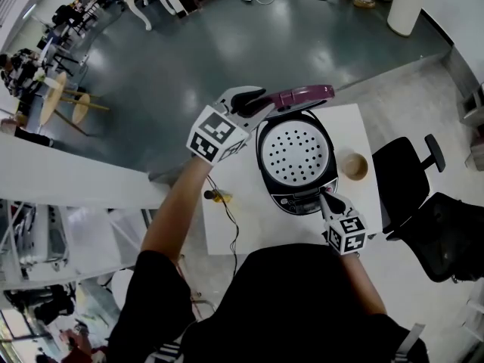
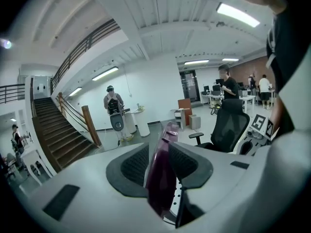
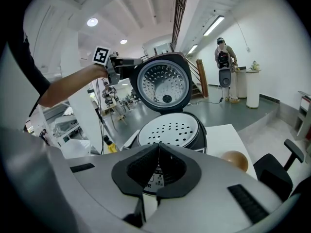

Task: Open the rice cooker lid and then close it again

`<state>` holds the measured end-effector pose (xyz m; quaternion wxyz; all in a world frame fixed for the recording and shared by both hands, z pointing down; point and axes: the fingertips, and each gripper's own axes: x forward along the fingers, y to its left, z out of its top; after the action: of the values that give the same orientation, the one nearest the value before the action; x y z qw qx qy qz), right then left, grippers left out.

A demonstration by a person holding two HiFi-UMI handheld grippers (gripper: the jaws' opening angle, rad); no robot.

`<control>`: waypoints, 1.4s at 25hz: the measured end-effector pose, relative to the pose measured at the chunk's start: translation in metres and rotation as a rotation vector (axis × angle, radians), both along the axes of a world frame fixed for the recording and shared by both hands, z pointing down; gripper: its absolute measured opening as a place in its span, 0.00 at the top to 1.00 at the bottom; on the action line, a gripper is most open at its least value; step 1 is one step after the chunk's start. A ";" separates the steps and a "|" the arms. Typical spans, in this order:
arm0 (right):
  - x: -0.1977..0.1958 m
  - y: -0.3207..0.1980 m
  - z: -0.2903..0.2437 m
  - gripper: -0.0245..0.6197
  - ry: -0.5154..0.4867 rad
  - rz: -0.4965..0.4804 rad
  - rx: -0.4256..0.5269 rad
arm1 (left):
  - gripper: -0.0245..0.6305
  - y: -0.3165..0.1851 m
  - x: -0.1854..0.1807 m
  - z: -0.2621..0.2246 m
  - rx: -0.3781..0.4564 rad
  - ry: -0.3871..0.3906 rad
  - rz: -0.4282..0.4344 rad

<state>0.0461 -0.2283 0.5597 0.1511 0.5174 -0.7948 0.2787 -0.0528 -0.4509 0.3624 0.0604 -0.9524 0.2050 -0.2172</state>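
**Fig. 1: lid raised, closing stroke not yet begun.** The rice cooker (image 1: 291,200) is shown on the white table (image 1: 257,229). Its lid (image 1: 302,95) is stood upright behind the pot opening, so the perforated inner plate (image 1: 295,153) is exposed.

- **Left gripper:** The lid's maroon edge is pinched between the 2 pads of the left gripper (image 1: 257,100), which is held at the cooker's rear left.
- **Right gripper:** The right gripper (image 1: 327,197) is held at the cooker's front, by the control panel. Its 2 jaws are pressed together with nothing between them (contact with the panel cannot be settled).
- **Surroundings:** A brown bowl (image 1: 354,166) is seen just to the cooker's right, and a yellow item (image 1: 219,197) with a cable to its left.

Opening is judged complete; only the lowering remains.

**Hazards, as judged:**

- **Slip:** The lid is gripped by a thin, glossy rim only. If the pads slide off during the swing, the lid may be dropped and slammed onto the plate.
- **Shift:** The cooker body is gripped by neither tool, so a sideways pull at the rim may drag or rock it toward the bowl.
- **Trapping:** The right gripper's tips lie close to the front edge, where the lid's lip is expected to land, and could be caught unless moved clear.
- **Incomplete latch:** If the lid is released early, it may be left resting unlatched.
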 end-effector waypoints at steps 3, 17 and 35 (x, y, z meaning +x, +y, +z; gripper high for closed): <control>-0.002 0.005 -0.002 0.96 -0.002 0.004 0.005 | 0.79 0.011 0.003 0.004 -0.015 -0.032 0.024; -0.001 0.032 -0.012 0.96 -0.017 0.057 0.037 | 0.82 0.056 0.009 0.028 -0.054 -0.159 0.108; -0.001 0.060 -0.023 0.96 -0.009 0.094 0.057 | 0.87 0.125 0.016 0.078 -0.090 -0.306 0.219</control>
<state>0.0449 -0.1682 0.5369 0.1194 0.5571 -0.7779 0.2650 -0.0365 -0.3263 0.4401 0.0715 -0.9267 0.0788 -0.3604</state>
